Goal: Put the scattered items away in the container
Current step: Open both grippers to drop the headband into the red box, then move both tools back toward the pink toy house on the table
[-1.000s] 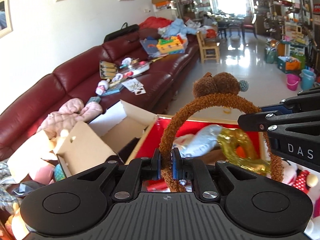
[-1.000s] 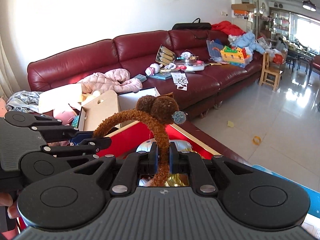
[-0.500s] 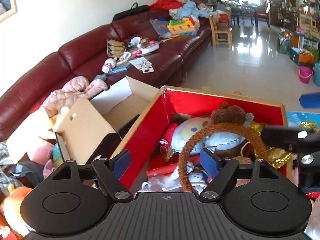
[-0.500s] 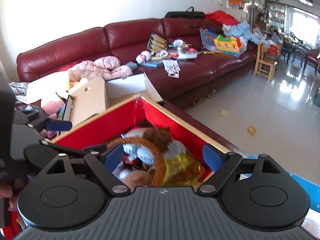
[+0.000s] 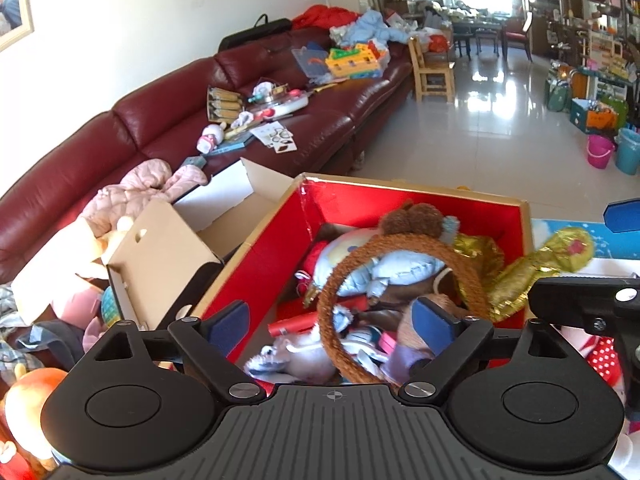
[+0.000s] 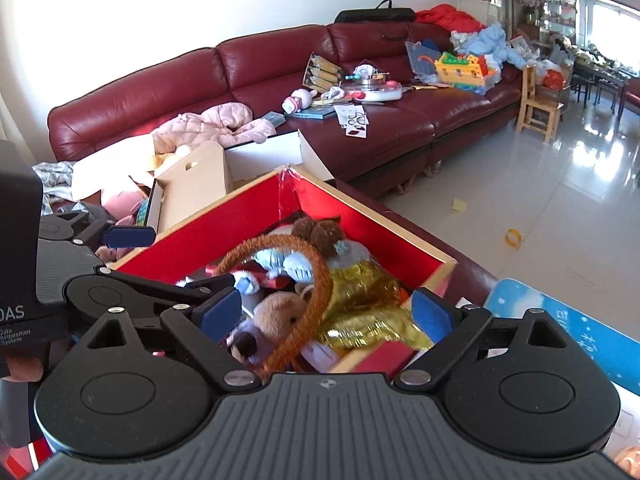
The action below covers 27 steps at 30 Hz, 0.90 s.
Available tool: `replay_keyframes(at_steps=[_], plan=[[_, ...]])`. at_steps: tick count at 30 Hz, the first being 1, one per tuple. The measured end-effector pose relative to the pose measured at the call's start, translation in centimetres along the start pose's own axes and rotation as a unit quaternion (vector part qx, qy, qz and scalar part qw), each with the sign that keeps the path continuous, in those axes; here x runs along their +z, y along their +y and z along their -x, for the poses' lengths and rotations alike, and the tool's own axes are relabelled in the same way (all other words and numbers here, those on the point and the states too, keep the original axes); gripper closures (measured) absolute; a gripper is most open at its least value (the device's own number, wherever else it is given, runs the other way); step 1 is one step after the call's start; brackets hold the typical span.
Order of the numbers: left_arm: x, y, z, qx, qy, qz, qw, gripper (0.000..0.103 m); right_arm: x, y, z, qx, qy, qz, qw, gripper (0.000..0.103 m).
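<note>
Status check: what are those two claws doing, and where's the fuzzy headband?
Left gripper and right gripper open, jaws just opened, nothing held. Brown headband lying in red box on the toys. Nothing in the way.

Dark red leather sofa (image 6: pixel 280 60) along white wall (image 6: pixel 200 4); wooden chair (image 6: pixel 538 106) beyond; glossy tiled floor (image 6: pixel 540 184).
</note>
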<state>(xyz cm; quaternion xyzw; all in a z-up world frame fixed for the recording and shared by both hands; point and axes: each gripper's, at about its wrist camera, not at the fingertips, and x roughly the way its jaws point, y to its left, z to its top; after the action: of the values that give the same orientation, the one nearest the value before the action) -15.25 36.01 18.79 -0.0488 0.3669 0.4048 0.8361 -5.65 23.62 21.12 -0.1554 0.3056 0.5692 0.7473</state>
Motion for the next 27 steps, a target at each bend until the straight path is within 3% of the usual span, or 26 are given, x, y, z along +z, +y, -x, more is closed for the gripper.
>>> replay_keyframes(at_steps=[6, 19, 27], plan=[[-1.0, -1.7, 1.5, 0.0, -0.01, -0.018, 0.9998, 0.005, -0.8, -1.1, 1.9, 0.01, 0.01, -0.006, 1.0, 0.006], [-1.4, -7.2, 6.0, -0.042, -0.05, -0.064, 0.9958, 0.003, -3.1, -4.1, 5.4, -0.035, 0.015, -0.03, 0.999, 0.004], [-3.6, -12.9, 7.8, -0.088, -0.057, -0.111, 0.9883, 0.001, -7.7, -8.5, 8.1, -0.062, 0.019, -0.059, 0.996, 0.004]])
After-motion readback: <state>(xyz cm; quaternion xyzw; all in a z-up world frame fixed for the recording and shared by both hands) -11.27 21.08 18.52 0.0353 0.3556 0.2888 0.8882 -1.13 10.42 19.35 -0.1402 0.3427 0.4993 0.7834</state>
